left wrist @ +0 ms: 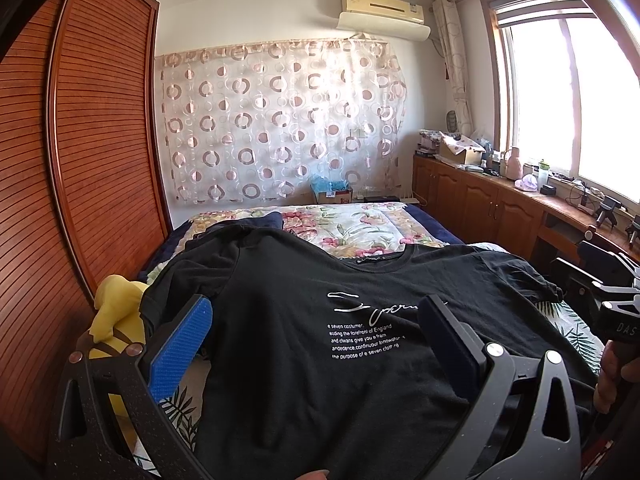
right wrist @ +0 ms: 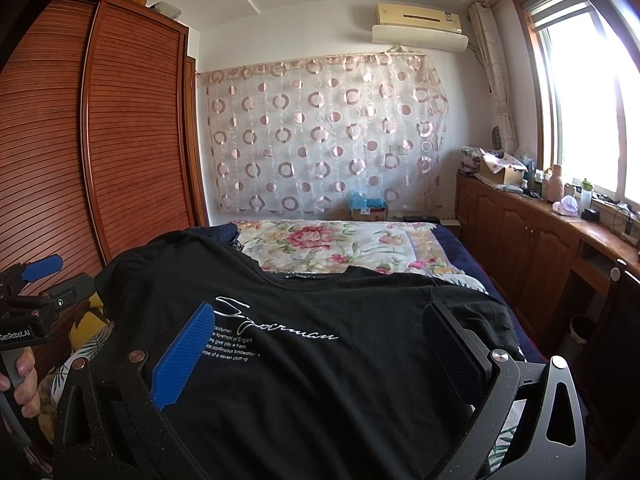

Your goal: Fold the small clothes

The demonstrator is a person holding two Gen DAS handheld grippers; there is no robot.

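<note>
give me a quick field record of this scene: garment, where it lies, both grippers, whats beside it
garment: black t-shirt, white script print facing up, collar toward the far end of the bed
surface: bed with floral quilt
garment state: spread out, not yet folded, left sleeve rumpled
left hand-held gripper: open, fingers wide apart over the shirt's lower half
right hand-held gripper: open, fingers wide apart over the shirt
beside shirt: yellow plush toy at the left edge
room: louvred wooden wardrobe left, window right
</note>
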